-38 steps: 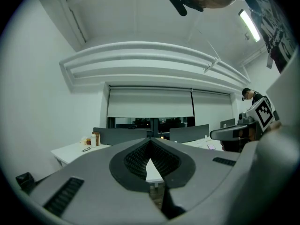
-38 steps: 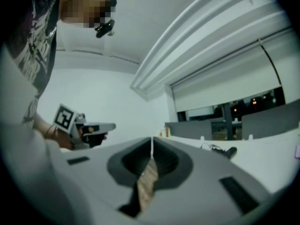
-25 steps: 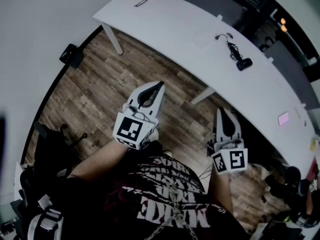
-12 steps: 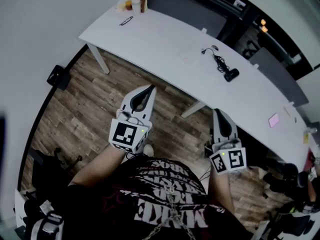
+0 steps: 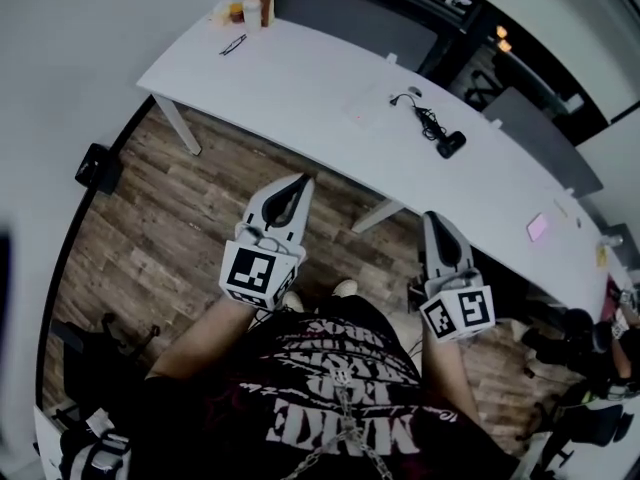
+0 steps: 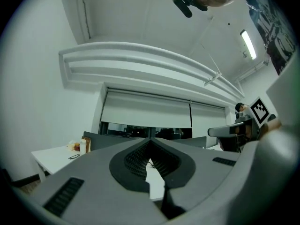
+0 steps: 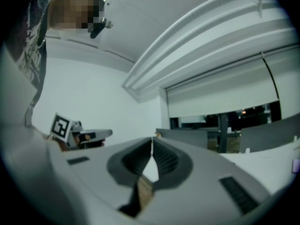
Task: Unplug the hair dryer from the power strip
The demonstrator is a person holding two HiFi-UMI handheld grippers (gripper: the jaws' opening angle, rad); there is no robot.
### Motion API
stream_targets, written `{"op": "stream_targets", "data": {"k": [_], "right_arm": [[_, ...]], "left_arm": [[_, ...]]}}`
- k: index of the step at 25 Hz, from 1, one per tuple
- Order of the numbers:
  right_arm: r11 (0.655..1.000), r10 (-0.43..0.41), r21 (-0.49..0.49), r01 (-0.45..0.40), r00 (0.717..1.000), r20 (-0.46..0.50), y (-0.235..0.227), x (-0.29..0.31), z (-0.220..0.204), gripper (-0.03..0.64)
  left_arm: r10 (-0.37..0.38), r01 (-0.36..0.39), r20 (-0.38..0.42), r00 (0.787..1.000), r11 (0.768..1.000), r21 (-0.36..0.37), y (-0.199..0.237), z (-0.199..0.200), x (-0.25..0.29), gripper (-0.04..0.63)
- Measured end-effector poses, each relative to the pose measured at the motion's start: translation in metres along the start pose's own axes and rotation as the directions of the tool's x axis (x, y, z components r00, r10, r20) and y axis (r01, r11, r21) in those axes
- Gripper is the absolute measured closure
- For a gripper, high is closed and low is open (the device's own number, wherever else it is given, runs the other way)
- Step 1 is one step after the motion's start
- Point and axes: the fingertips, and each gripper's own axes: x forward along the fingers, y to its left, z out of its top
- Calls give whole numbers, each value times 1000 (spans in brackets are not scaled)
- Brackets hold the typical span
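Fingers [image 6: 136, 161] of the left gripper [image 5: 303, 181] are pressing tip to tip with nothing between them, and the right gripper [image 5: 433, 217] is showing the same in its own view, its fingers [image 7: 165, 159] clenched on empty air. Both grippers are pointing level toward the table, side by side and well apart from each other.

Wooden floor [image 5: 170, 218] is filling the lower left of the head view, and a long white table [image 5: 300, 78] is curving across it from upper left to right. A grey partition [image 5: 340, 13] is standing along the table's far edge. The person's black printed shirt [image 5: 330, 388] is taking up the bottom of the view, with the left marker cube [image 5: 252, 271] and right marker cube [image 5: 458, 314] sitting just above it.

A black box [image 5: 97, 168] is lying on the floor near the wall, left of the table leg. On the tabletop, well beyond both grippers, a small dark object that is looking like the hair dryer [image 5: 449, 146] is lying with its cord [image 5: 425, 120] trailing away from it toward the partition. Farther right a pink card [image 5: 538, 227] is lying flat. At the table's far left end a few small containers [image 5: 250, 10] are standing together, with a pair of glasses [image 5: 233, 44] just beside them.
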Motion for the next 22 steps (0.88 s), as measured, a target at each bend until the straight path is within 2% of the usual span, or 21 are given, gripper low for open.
{"op": "stream_targets", "data": {"k": [4, 13, 17, 22], "right_arm": [[999, 21, -35, -21, 1000, -18, 8, 0, -4, 581], [1000, 26, 18, -25, 999, -26, -4, 4, -20, 581], [999, 34, 26, -32, 999, -41, -7, 8, -28, 581], [998, 33, 55, -29, 997, -69, -16, 13, -41, 581]], "left_arm": [[-23, 23, -12, 1000, 1000, -10, -10, -6, 4, 569], [-55, 56, -45, 997, 998, 15, -28, -19, 15, 569], [-61, 59, -56, 997, 998, -31, -28, -29, 19, 569], [-68, 65, -82, 994, 997, -41, -30, -42, 27, 569]]}}
